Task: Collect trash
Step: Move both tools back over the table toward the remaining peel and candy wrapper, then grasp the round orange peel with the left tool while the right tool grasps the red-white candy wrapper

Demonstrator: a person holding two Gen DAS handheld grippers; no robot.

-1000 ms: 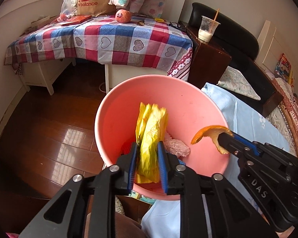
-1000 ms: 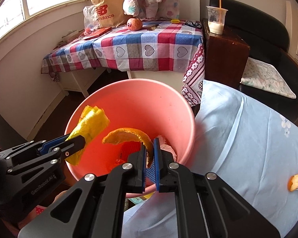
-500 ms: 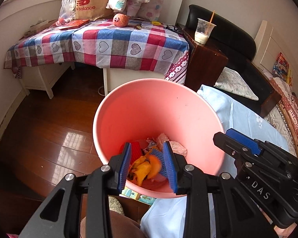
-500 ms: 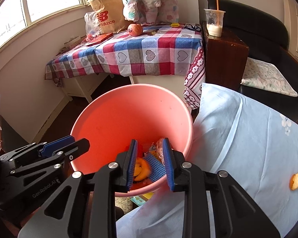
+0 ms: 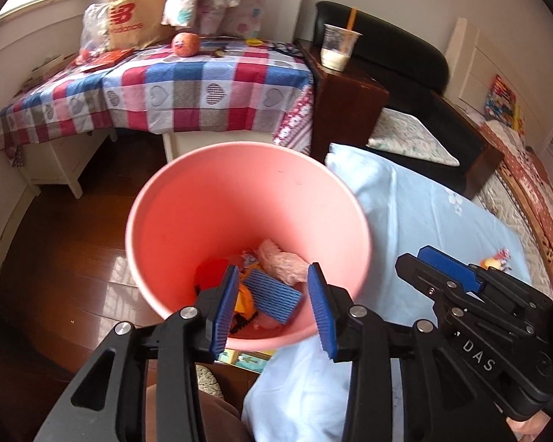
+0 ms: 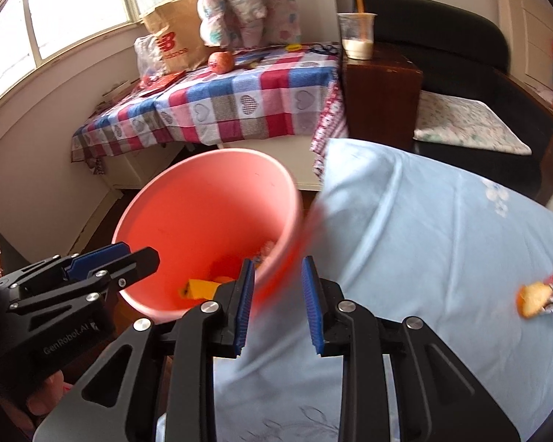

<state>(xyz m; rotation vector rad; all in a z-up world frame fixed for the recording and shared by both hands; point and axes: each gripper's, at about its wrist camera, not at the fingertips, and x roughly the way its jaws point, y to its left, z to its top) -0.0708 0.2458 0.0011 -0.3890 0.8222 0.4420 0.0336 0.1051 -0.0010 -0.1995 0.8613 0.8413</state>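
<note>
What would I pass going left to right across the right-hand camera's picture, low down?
Left gripper → pink bin → right gripper → blue sheet → leftover snack.

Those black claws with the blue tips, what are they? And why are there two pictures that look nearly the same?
They are two grabbing tools, one in each of a person's hands. Each carries a small camera looking along its fingers, so each picture comes from one tool. The left gripper is over the pink bucket, its jaws opening with nothing between them. The right gripper is open and holds nothing too. Down in the bucket lies trash: orange peel, a blue ridged piece. On the light blue sheet one scrap of food with a wrapper waits to be collected.
</note>
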